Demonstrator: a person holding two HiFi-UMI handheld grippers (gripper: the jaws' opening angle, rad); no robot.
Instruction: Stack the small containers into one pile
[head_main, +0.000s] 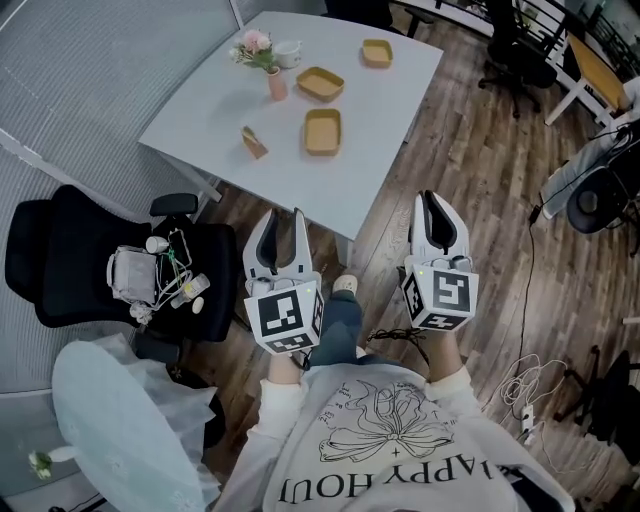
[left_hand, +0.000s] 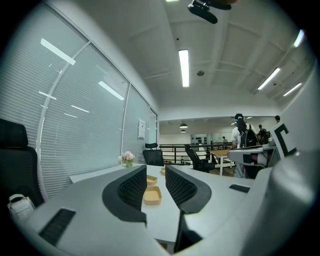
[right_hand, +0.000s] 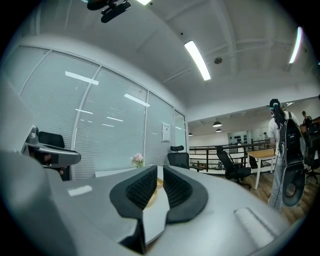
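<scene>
Nearby, flower vase (head_main: 277, 86) beside three containers (head_main: 322, 131), black chair (head_main: 60, 262) near table (head_main: 400, 95).

Hidden, too small, cut off (all three views)

Head view: small tan piece (head_main: 254, 142) near the left edge of the surface (head_main: 200, 110) is too small to identify. Clutter (head_main: 150, 280) on the black chair (head_main: 60, 260) cannot be sorted out. Left gripper view: farthest container (left_hand: 163, 171) sits mostly behind a jaw. Right gripper view: one container (right_hand: 152, 198) shows only as a tan sliver between the jaws.

tan containers (head_main: 322, 131), white table (head_main: 392, 112)
</scene>
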